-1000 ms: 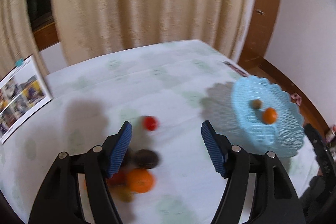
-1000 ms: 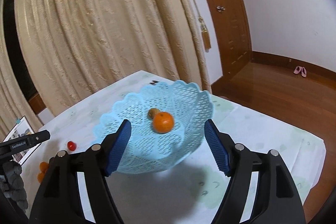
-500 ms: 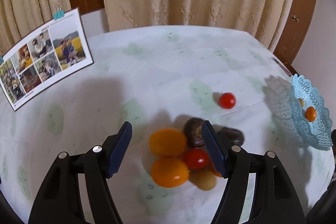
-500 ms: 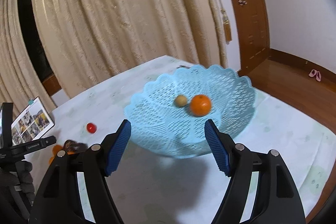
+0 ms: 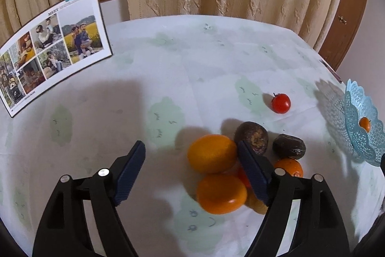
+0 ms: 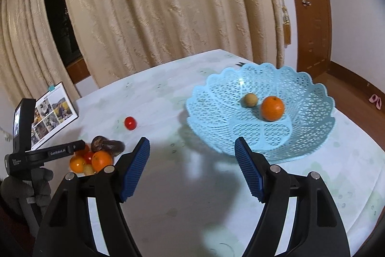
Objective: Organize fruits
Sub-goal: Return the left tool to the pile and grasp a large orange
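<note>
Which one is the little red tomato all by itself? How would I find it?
Start at the blue basket, then look toward the fruit pile. Between them, alone on the tablecloth, sits the small red tomato, touching nothing, with a tiny dark stem.

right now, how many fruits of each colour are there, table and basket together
orange fruit: 4
red fruit: 2
dark brown fruit: 2
tan fruit: 2
total: 10
</note>
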A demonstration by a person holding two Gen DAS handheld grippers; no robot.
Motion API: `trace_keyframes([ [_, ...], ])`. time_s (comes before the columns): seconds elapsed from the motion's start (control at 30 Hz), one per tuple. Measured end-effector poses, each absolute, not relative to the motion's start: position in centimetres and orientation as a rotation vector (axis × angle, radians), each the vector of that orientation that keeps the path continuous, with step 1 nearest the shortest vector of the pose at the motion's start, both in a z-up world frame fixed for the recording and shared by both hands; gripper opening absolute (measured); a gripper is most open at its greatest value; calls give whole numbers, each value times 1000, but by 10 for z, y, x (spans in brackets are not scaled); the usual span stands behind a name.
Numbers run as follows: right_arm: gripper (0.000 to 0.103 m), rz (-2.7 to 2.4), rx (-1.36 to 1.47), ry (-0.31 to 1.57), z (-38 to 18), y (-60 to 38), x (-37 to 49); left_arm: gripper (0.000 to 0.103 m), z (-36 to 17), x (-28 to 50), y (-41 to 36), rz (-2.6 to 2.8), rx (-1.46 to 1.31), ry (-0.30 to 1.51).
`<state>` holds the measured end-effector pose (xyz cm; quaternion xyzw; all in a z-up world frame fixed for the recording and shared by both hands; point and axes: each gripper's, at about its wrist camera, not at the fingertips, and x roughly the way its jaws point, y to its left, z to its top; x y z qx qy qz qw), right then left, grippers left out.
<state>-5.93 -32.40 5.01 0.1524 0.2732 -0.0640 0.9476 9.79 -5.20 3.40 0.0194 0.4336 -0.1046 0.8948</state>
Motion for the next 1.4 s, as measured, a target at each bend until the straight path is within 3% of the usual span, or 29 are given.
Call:
trace_keyframes([
  [0.5,75,-61,273,599,50,-297,-44,82,33,95,-55,-241,97,872],
  [0.6,75,-54,262,605,49,-292,-44,72,25,98,-64,-270,116,893],
  [0.77,75,-31,251,632,46,-285,-39,46,21,103,-62,-306,72,919],
  [1.4,73,257,253,859,23,-216,33,46,62,96,-32,-232,23,820],
])
